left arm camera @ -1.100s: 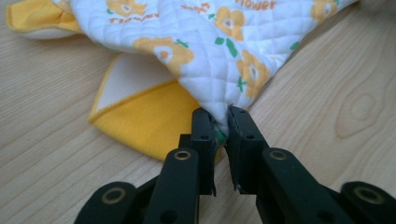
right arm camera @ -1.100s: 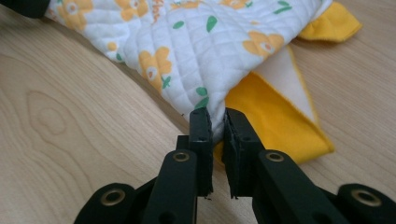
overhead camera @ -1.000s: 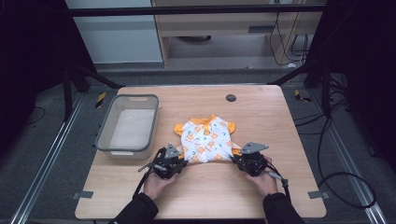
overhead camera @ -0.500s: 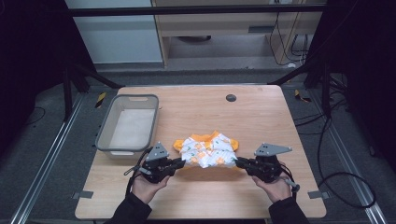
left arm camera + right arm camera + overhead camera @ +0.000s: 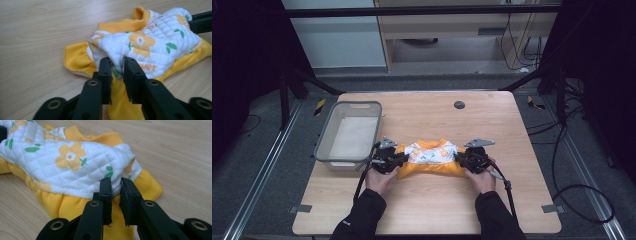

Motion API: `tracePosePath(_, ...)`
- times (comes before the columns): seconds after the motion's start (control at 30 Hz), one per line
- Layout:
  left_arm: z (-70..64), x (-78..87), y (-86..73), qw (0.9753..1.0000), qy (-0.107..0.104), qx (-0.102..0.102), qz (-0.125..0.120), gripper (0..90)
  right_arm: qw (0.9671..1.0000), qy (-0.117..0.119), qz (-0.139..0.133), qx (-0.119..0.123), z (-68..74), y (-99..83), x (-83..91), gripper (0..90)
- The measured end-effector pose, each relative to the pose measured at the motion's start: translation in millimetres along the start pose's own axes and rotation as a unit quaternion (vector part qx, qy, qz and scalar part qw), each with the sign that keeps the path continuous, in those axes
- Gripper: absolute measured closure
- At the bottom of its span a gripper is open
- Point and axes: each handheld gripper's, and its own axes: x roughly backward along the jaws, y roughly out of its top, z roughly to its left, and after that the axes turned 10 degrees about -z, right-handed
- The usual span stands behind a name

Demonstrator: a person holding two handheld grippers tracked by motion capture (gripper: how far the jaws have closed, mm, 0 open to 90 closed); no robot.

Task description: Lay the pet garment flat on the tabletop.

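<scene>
A small quilted garment (image 5: pixel 430 157), white with orange flowers and yellow trim, lies folded over on the wooden table (image 5: pixel 427 115). My left gripper (image 5: pixel 398 160) is shut on the garment's left end; in the left gripper view the white quilted fabric (image 5: pixel 150 45) is pinched between the black jaws of the left gripper (image 5: pixel 117 65). My right gripper (image 5: pixel 462 160) is shut on the right end, and in the right gripper view the garment's stitched white edge (image 5: pixel 72 162) is clamped in the right gripper (image 5: pixel 115 185). The folded layer hides the underside.
A grey plastic basket (image 5: pixel 328 137) stands on the table left of the garment, close to my left gripper. A dark round grommet (image 5: pixel 459 104) sits near the far edge. Bare wood lies in front of and behind the garment.
Both grippers carried the garment's near edge up and forward, folding it over itself into a narrower band farther from the table's near edge. The garment lay spread flat before.
</scene>
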Motion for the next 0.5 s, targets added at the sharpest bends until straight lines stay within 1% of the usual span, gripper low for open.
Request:
tracePosePath(0.03, -0.6, 2.7, 0.8, 0.9999, 0.009, -0.006, -0.001, 69.0, 1.0, -0.001, -0.003, 0.007, 1.1, 0.5, 1.1, 78.5)
tracePosePath(0.07, -1.1, 5.9, 1.6, 0.9998, 0.013, -0.014, -0.006, 58.8, 0.9998, -0.004, -0.007, 0.02, 2.8, 2.7, 5.3, 76.2)
tracePosePath(0.1, -1.6, 10.2, 2.5, 0.9997, 0.013, -0.02, -0.011, 52.8, 0.9994, -0.007, -0.014, 0.03, 3.5, 5.4, 10.5, 73.2)
tracePosePath(0.13, -2.3, 15.3, 3.1, 0.9994, 0.013, -0.026, -0.017, 48.7, 0.9991, -0.009, -0.022, 0.035, 4.1, 8.5, 16.6, 69.7)
tracePosePath(0.17, -4.0, 24.8, 2.6, 0.9987, 0.018, -0.042, -0.023, 40.9, 0.9983, -0.006, -0.035, 0.045, 4.4, 14.4, 30.0, 64.4)
tracePosePath(0.2, -4.0, 24.8, 2.6, 0.9987, 0.018, -0.042, -0.023, 38.2, 0.9983, -0.006, -0.035, 0.045, 4.4, 14.4, 30.0, 64.4)
tracePosePath(0.23, -5.9, 33.8, 0.5, 0.998, 0.019, -0.055, -0.026, 38.2, 0.9978, -0.006, -0.042, 0.052, 4.3, 15.9, 35.7, 63.0)
tracePosePath(0.27, -6.3, 38.2, -1.3, 0.9977, 0.017, -0.059, -0.028, 35.0, 0.997, 0.006, -0.054, 0.055, 4.2, 16.8, 52.6, 60.3)
tracePosePath(0.3, -6.8, 48.8, -8.4, 0.9979, 0.013, -0.058, -0.026, 33.9, 0.9967, 0.009, -0.059, 0.055, 4.0, 14.9, 59.4, 59.3)
tracePosePath(0.33, -6.8, 48.8, -8.4, 0.9979, 0.013, -0.058, -0.026, 33.3, 0.9965, 0.013, -0.061, 0.056, 3.7, 11.8, 65.4, 57.7)
tracePosePath(0.37, -6.8, 52.8, -13.0, 0.9978, 0.012, -0.061, -0.024, 33.3, 0.9965, 0.013, -0.061, 0.056, 3.7, 11.8, 65.4, 57.7)
tracePosePath(0.4, -6.8, 56.1, -17.9, 0.9977, 0.013, -0.063, -0.021, 32.9, 0.9965, 0.015, -0.059, 0.058, 3.3, 7.8, 70.4, 55.8)
tracePosePath(0.47, -6.4, 60.2, -28.9, 0.9978, 0.011, -0.064, -0.01, 32.8, 0.9966, 0.02, -0.056, 0.057, 2.3, -2.2, 77.4, 52.2)
tracePosePath(0.5, -6.3, 60.1, -31.6, 0.9979, 0.009, -0.063, -0.009, 32.9, 0.9971, 0.02, -0.05, 0.054, 1.6, -10.3, 79.4, 50.0)
